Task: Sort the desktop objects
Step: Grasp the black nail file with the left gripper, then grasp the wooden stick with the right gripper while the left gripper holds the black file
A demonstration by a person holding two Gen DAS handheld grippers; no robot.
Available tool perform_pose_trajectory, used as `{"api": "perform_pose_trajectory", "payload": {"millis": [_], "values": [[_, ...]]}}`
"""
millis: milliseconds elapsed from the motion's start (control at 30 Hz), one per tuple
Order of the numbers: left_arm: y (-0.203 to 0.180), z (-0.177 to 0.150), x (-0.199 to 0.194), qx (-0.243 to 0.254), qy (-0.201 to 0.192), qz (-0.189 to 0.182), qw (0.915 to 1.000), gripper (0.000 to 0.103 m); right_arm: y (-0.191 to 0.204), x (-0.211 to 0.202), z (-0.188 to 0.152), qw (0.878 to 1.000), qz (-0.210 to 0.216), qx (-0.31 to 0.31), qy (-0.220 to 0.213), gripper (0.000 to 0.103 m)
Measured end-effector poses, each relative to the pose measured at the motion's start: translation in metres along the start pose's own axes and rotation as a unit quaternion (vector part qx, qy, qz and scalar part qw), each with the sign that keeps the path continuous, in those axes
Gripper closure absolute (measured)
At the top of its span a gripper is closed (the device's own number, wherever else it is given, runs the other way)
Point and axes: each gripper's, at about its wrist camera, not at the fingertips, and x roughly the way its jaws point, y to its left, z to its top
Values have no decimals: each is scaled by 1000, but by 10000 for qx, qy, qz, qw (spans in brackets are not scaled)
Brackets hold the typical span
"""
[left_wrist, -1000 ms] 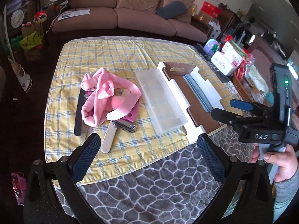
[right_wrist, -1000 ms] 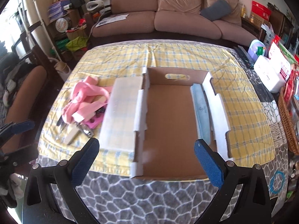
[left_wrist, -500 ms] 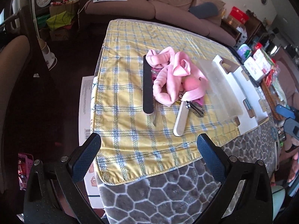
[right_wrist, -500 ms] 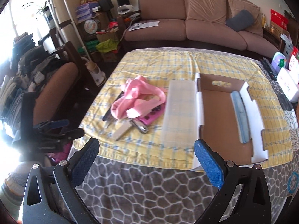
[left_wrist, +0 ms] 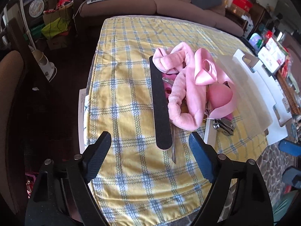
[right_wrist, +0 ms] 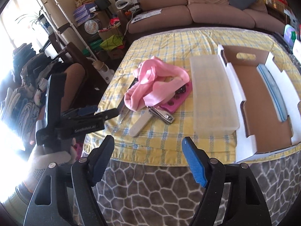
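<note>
A long black nail file (left_wrist: 160,104) lies on the yellow checked cloth (left_wrist: 128,86), beside a pink fluffy headband (left_wrist: 180,86) heaped over a pink case (right_wrist: 176,98). A white nail file (right_wrist: 140,124) and metal nail clippers (right_wrist: 165,116) lie by the heap. A thin metal tool (left_wrist: 173,141) lies along the black file. My left gripper (left_wrist: 149,156) is open and empty, just short of the black file's near end. My right gripper (right_wrist: 147,162) is open and empty, above the table's front edge. The open cardboard box (right_wrist: 263,101) holds a blue file (right_wrist: 272,92).
A frosted plastic lid (right_wrist: 212,92) lies between the heap and the box. A sofa (right_wrist: 207,3) stands behind the table. Clutter and a chair (left_wrist: 11,94) are at the left. The grey patterned cover (right_wrist: 150,184) hangs at the front.
Both grippers have swung left, from the box side toward the heap. The left gripper has closed in on the black file, and both jaws have narrowed a little.
</note>
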Motion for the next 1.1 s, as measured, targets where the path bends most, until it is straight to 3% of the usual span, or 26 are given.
{"api": "perform_pose_trajectory", "payload": {"millis": [100, 167, 233, 300, 333, 367, 600, 700, 733, 900, 967, 1100], "values": [[-2, 4, 13, 11, 128, 52, 9999, 28, -2, 7, -2, 10000, -1, 45, 60, 26], [-1, 3, 19, -7, 171, 87, 9998, 43, -5, 9, -3, 9999, -13, 58, 90, 26], [0, 2, 19, 6, 94, 158, 9998, 49, -6, 11, -3, 9999, -37, 52, 121, 26], [3, 2, 18, -5, 74, 173, 9998, 61, -6, 13, -3, 9999, -53, 36, 142, 26], [5, 2, 17, -27, 54, 163, 9998, 79, -5, 14, -3, 9999, -51, 33, 147, 26], [8, 2, 16, -70, 62, 113, 9999, 84, -4, 15, -4, 9999, -46, 37, 153, 26], [22, -7, 5, -367, 108, -161, 9991, 84, 4, 35, -2, 9983, 267, 480, 189, 27], [25, -13, 1, -394, 99, -226, 9989, 84, 8, 56, 3, 9950, 371, 899, 216, 43], [25, -16, 0, -372, 101, -244, 9990, 84, 9, 62, 4, 9939, 352, 1023, 227, 47], [27, -23, -2, -336, 105, -409, 9985, 84, 14, 95, 9, 9899, 31, 1395, 248, 49], [29, -24, -2, -386, 113, -480, 9980, 84, 13, 103, 9, 9883, -57, 1497, 277, 57], [30, -23, -2, -431, 123, -532, 9976, 84, 20, 109, 12, 9907, -405, 1270, 271, 60]]}}
